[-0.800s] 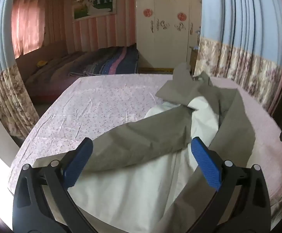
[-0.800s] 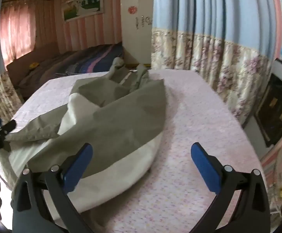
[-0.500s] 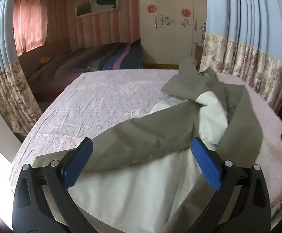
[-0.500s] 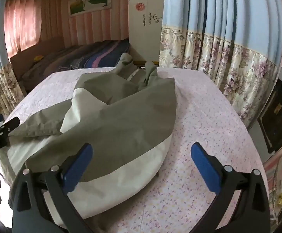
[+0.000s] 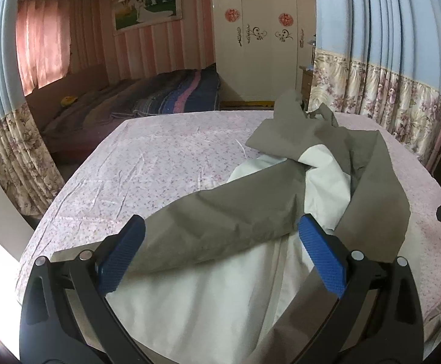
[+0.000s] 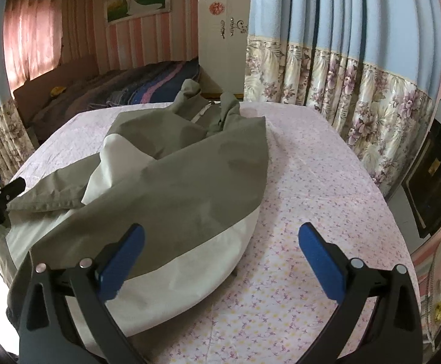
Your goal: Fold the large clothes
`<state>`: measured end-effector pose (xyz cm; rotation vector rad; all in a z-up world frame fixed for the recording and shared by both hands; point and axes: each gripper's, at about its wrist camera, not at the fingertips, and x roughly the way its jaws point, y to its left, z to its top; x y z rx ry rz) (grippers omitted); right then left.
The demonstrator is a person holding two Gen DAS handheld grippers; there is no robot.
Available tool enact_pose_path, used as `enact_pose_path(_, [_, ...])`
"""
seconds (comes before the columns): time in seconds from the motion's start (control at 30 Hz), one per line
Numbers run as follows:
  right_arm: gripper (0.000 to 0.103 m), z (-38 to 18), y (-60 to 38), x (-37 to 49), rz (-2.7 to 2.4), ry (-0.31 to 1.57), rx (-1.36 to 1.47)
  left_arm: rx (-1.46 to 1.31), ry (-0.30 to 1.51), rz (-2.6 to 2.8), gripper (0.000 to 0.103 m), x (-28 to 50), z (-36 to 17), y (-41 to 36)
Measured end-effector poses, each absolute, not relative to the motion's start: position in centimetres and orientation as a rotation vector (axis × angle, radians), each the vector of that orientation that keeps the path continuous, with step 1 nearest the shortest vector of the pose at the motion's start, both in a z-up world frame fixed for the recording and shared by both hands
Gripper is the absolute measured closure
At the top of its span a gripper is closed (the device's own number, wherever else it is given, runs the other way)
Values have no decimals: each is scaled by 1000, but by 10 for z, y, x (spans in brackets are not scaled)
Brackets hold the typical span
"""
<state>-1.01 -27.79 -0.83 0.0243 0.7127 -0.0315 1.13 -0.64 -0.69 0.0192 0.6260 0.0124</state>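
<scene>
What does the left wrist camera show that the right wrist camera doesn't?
Only the left wrist view shows the left gripper open over the folded-over sleeve and both wardrobe doors. Only the right wrist view shows the right gripper open above the jacket's hem and bare tablecloth, plus a dark appliance. Both show the green-and-white jacket, the bed and curtains.

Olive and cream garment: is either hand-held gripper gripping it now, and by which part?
Nothing is held. Both the left hand-held gripper and right hand-held gripper are open above the garment.
</scene>
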Motion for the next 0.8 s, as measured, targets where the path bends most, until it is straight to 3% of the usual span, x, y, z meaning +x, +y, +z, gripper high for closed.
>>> enact_pose_path(0.8, [2, -12, -283, -23, -77, 693, 22, 18, 633, 49, 3, 2, -10, 8])
